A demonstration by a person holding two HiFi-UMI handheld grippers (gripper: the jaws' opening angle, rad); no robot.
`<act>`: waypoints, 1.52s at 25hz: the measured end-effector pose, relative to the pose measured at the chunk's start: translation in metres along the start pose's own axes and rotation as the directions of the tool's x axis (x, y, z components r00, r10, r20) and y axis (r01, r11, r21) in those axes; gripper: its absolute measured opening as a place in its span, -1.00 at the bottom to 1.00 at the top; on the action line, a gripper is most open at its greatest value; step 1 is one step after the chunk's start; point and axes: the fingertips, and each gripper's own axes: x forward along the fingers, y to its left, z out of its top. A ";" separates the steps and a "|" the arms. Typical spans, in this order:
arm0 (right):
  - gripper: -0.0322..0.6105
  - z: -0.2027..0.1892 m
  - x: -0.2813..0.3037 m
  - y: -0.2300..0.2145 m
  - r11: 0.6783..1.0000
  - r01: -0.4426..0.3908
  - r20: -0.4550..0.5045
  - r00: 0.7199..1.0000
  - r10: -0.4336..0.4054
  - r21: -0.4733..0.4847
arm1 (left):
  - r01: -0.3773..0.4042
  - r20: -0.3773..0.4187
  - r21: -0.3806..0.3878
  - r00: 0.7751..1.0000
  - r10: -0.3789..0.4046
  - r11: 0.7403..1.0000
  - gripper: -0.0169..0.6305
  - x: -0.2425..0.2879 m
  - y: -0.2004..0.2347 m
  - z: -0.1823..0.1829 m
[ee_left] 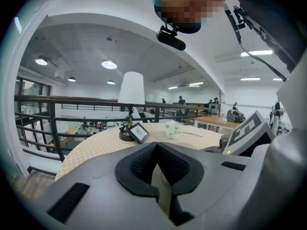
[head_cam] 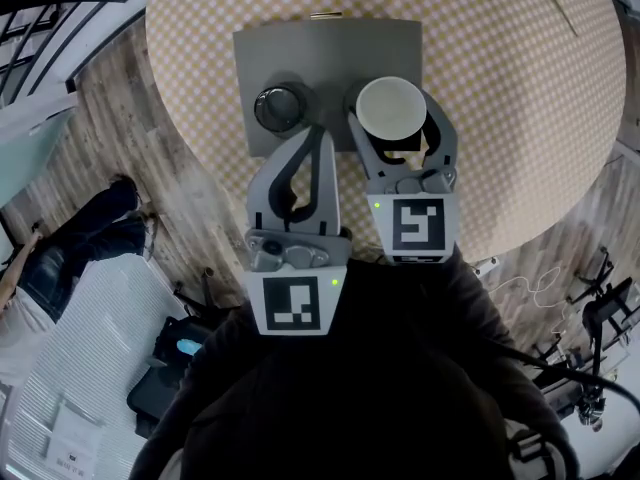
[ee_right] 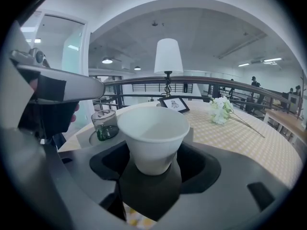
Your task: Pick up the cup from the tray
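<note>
A white paper cup (head_cam: 390,108) stands upright at the right of a grey tray (head_cam: 330,53) on the round checked table. My right gripper (head_cam: 392,120) is open with the cup (ee_right: 152,133) between its jaws, and dark gaps show on both sides of it. My left gripper (head_cam: 318,136) is shut on nothing, its tips over the tray's near edge just right of a small glass jar (head_cam: 281,106). In the left gripper view the left gripper (ee_left: 156,145) has its pads meeting at the tip. The right gripper view shows the jar (ee_right: 104,124) left of the cup.
The table (head_cam: 500,118) ends just under my grippers, with wooden floor below. At its far side stand a white lamp (ee_right: 168,56), a small photo frame (ee_right: 175,104) and white flowers (ee_right: 219,110). A black railing (ee_left: 33,123) runs beyond. A person (head_cam: 60,258) stands on the floor at the left.
</note>
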 end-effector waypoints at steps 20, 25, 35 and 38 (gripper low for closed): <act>0.04 0.042 -0.059 -0.036 0.988 0.155 0.108 0.982 -0.155 0.007 | 0.098 0.102 0.046 0.990 -0.102 0.994 -0.94 -0.017 -0.043 0.047; 0.04 0.034 -0.078 -0.058 0.973 0.222 0.109 0.968 -0.227 0.055 | 0.158 0.096 0.067 0.982 -0.164 0.985 -0.94 -0.013 -0.067 0.048; 0.04 -0.015 -0.089 -0.088 0.942 0.293 0.013 0.954 -0.299 0.165 | 0.240 0.041 0.092 0.969 -0.244 0.966 -0.94 0.006 -0.099 0.030; 0.04 -0.027 -0.084 -0.095 0.935 0.295 -0.006 0.954 -0.300 0.199 | 0.248 0.017 0.091 0.968 -0.250 0.965 -0.94 0.014 -0.103 0.024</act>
